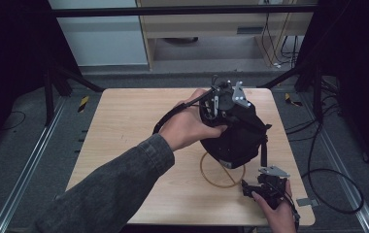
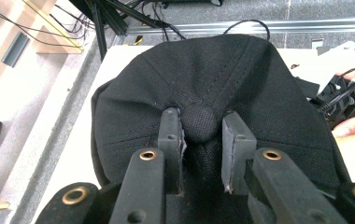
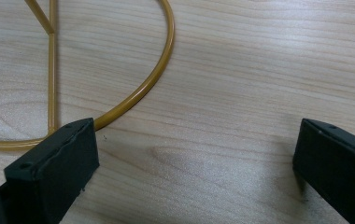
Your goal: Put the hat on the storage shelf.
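Left gripper (image 2: pixel 199 135) set on the cap's top button; right gripper (image 3: pixel 196 163) wide apart over bare wood.

In the left gripper view we find the 2 jaws close on either side of the button (image 2: pixel 200 122) at the crown of the black cap (image 2: pixel 213 74), touching or nearly touching it; we cannot tell how firmly they hold. The high view adds that the left hand (image 1: pixel 187 127) holds that gripper (image 1: pixel 224 99) atop the cap (image 1: pixel 236 138), which stands over a gold wire ring (image 1: pixel 211 180) on the wooden table (image 1: pixel 124 121). In the right gripper view, the jaws gape empty, the left jaw just beside the ring (image 3: pixel 138 93). The right hand (image 1: pixel 277 211) is near the table's front edge.
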The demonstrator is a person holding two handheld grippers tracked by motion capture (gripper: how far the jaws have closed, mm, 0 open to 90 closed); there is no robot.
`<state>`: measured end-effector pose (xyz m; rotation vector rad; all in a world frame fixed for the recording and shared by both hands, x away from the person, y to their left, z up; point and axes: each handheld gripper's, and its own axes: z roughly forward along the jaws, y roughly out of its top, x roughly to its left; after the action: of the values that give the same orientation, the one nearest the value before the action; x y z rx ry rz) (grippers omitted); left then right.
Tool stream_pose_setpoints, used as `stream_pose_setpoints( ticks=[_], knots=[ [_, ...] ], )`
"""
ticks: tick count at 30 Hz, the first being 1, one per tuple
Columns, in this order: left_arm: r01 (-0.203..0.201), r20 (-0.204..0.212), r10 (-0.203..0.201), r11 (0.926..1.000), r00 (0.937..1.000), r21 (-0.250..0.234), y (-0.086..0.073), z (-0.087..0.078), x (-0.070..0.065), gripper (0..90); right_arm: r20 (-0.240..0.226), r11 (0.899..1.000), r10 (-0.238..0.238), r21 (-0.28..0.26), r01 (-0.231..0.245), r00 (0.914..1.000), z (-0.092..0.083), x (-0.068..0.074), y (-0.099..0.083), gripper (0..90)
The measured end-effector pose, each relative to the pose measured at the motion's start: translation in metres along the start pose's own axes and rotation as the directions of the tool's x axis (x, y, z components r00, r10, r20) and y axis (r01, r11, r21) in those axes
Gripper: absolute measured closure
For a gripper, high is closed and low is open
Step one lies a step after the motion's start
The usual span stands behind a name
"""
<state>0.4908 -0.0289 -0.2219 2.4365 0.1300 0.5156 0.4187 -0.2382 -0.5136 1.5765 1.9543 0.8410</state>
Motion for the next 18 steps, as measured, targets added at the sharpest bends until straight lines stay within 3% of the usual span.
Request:
stream_pose_setpoints(
  ticks=[18],
  knots=[
    [0.004,0.02,-0.005,0.9997,0.9998,0.022,-0.003,0.011,-0.001,72.8,0.001,1.0,-0.003,-0.002,0.003,1.0,0.0,0.0,0.0,0.4]
  ],
)
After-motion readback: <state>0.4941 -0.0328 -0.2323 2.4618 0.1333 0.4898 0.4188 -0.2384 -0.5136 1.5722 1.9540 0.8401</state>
